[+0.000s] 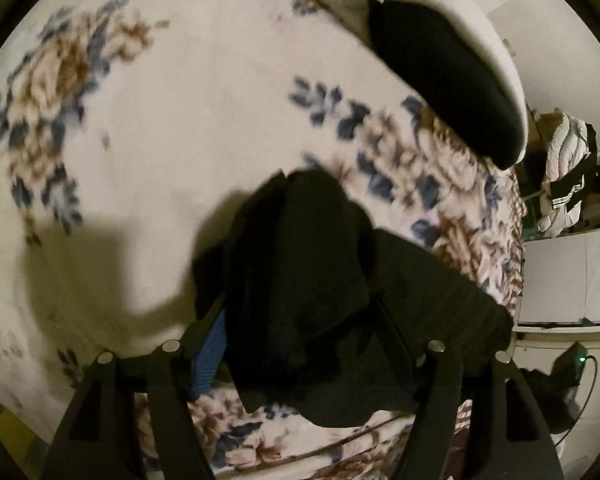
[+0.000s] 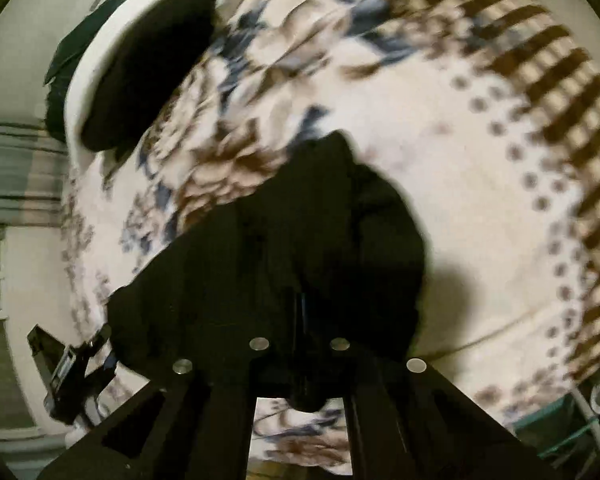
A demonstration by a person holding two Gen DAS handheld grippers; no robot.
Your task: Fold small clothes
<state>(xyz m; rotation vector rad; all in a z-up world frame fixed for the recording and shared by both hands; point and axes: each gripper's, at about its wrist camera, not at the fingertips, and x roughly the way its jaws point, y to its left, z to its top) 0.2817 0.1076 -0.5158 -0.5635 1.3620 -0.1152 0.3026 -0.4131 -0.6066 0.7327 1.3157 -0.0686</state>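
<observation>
Black garment [image 1: 308,280] bunched mid floral blanket [image 1: 160,120], white basket [image 1: 496,52] w/ dark clothes at blanket edge, left gripper [image 1: 300,320] fingers apart round garment, right gripper [image 2: 300,320] fingers clamped on garment.

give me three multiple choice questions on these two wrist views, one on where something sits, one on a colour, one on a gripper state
1. Where does the white basin sit relative to the black garment in the left wrist view?
A. upper right, beyond it
B. lower left
C. directly under it

2. What colour is the pad on the left gripper's finger?
A. red
B. blue
C. yellow

3. How do the right gripper's jaws stand?
A. wide apart, nothing between them
B. out of view
C. closed together over the black garment

Answers:
1 A, the basin lies past the garment on the floral blanket, toward the top right.
2 B, a ribbed blue strip shows on the finger's inner face.
3 C, its fingers meet in one dark line at the middle of the right wrist view.
</observation>
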